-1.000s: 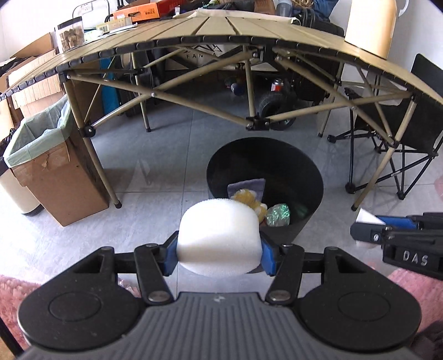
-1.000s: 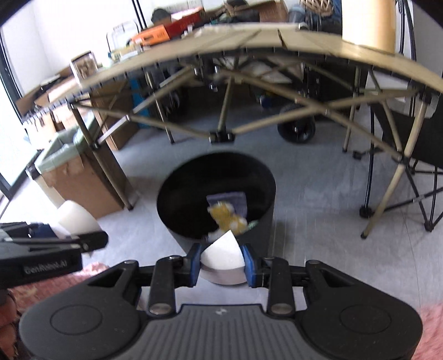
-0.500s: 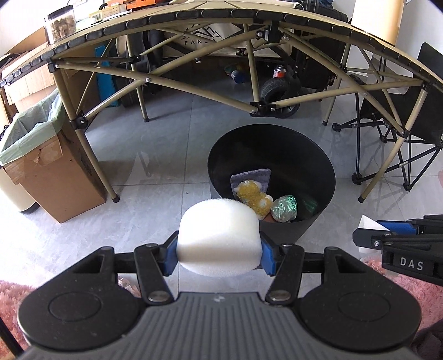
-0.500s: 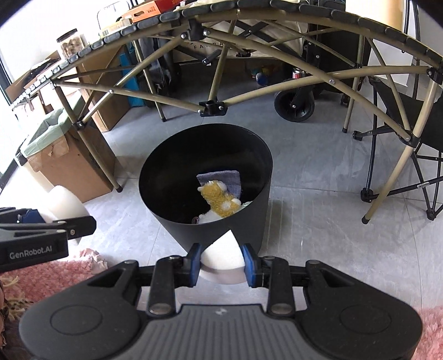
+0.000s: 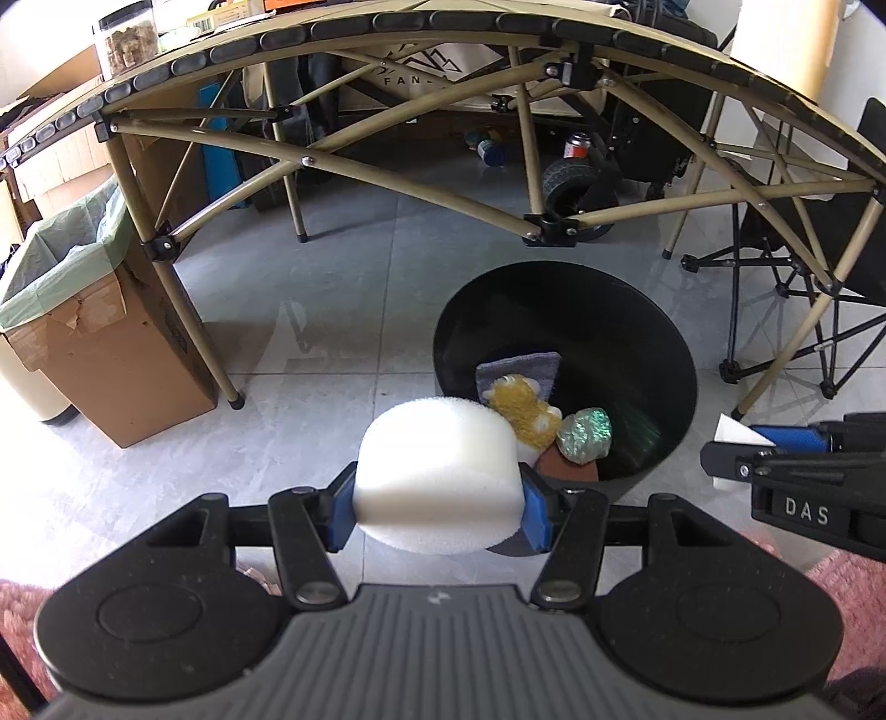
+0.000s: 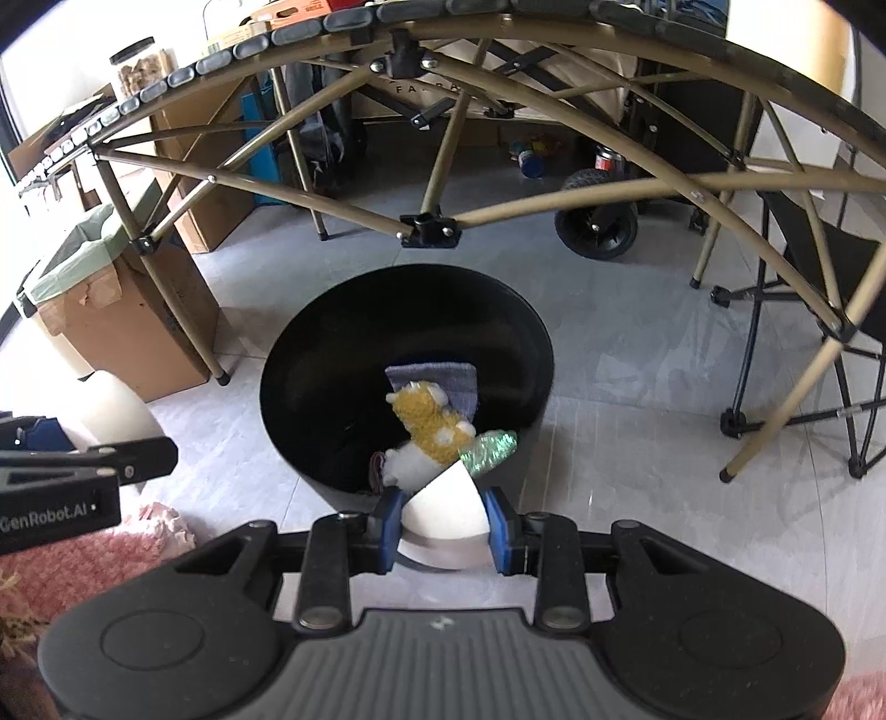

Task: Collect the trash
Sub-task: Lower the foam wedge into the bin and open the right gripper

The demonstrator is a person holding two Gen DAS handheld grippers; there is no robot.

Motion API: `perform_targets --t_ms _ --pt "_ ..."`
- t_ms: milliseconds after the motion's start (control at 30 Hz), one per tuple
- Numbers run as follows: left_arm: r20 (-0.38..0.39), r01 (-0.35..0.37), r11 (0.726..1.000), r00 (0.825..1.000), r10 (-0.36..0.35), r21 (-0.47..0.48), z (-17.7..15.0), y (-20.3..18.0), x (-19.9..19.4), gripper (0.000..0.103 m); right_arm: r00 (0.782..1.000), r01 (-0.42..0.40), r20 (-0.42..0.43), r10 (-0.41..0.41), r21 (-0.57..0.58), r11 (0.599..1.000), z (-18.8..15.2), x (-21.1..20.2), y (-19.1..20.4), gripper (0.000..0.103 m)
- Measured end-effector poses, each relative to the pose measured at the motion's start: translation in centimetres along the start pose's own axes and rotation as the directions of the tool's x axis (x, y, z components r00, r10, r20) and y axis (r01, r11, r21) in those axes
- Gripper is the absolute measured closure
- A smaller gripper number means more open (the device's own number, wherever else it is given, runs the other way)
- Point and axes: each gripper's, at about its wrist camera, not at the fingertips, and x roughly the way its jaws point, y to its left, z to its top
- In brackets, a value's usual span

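Above the black bin, both hand-held grippers clamp white foam pieces.

right tool clamping white foam wedge, black bin beyond

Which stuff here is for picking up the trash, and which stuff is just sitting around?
For the job:
- left gripper, shut on the white foam block
- right gripper, shut on the white wedge piece
- black bin, already holding a yellow plush toy and a shiny green ball

Just sitting around:
- folding table
- cardboard box with a green bag liner
- folding chair
- pink rug
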Motion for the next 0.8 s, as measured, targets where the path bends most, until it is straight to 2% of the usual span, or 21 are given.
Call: perform_targets --t_ms 300,533,800 --pt "-0.003 -0.045 0.999 0.999 0.045 -0.025 2.0 1.1 1.9 0.045 1.000 0.002 -0.004 -0.002 -0.023 1.000 4.5 3.3 1.4 0.072" --pt "0.005 -0.091 0.995 0.996 0.091 -0.049 4.2 2.2 3.8 0.045 0.998 -0.006 -0.062 0.006 -0.003 1.000 7.1 7.1 2.2 0.072" --pt "-0.014 -0.112 0.991 0.994 0.111 -0.079 5.8 3.4 6.0 0.045 0.987 0.011 -0.160 -0.006 0.030 0.999 8.0 11.8 2.5 0.072"
